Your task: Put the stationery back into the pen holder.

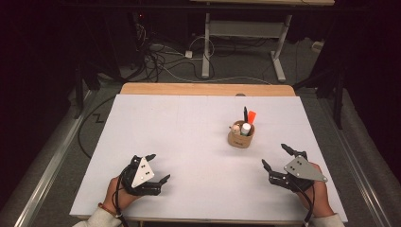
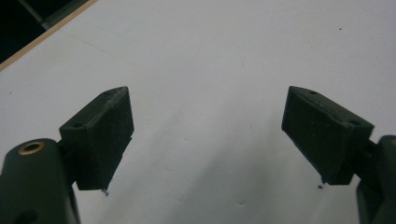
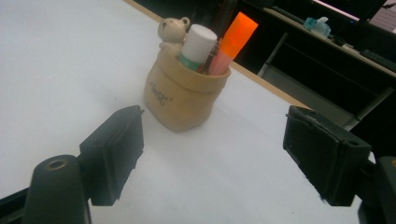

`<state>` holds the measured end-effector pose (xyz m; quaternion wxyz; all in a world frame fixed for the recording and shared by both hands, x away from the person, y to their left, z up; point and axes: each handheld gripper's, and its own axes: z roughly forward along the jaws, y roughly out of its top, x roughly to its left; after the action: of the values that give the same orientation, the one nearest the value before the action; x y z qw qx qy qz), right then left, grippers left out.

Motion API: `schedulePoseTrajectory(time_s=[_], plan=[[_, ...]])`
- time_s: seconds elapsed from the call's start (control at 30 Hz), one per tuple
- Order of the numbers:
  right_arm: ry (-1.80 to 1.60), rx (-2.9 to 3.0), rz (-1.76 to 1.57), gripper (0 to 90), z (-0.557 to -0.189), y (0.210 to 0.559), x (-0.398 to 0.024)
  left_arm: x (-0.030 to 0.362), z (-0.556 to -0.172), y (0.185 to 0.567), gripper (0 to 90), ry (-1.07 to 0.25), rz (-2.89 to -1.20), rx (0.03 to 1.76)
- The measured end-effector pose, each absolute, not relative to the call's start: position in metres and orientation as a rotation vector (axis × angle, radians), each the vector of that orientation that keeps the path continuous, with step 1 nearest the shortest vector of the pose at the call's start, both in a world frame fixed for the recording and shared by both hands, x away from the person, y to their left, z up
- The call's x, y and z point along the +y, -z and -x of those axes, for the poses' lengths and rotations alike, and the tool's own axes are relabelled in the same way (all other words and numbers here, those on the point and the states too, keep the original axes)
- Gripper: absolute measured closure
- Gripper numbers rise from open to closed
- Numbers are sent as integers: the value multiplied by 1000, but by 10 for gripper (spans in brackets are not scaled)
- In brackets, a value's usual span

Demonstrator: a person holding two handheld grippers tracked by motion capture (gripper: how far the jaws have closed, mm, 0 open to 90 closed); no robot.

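Tan cup (image 1: 241, 137) right of centre on white table (image 1: 189, 142), printed word too blurred to read. Inside: orange marker (image 3: 233, 39), white tube (image 3: 196, 46), bear figure (image 3: 172, 32). Left gripper (image 1: 157, 168) and right gripper (image 1: 274, 156) near front edge, both spread wide, nothing held.

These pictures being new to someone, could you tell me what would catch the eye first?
A tan holder of pens, with an orange marker sticking up, stands right of centre on the white table. The left gripper and the right gripper rest nearer the person, jaws open.
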<state>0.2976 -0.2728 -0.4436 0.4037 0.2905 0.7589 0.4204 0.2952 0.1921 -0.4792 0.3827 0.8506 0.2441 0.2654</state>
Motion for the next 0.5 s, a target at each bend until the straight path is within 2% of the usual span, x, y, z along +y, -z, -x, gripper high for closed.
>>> schedulePoseTrajectory(time_s=[0.5], plan=[[-1044, 1966, -802, 222, -288, 473, -298, 193, -296, 479, 162, -681, -2164, 623]])
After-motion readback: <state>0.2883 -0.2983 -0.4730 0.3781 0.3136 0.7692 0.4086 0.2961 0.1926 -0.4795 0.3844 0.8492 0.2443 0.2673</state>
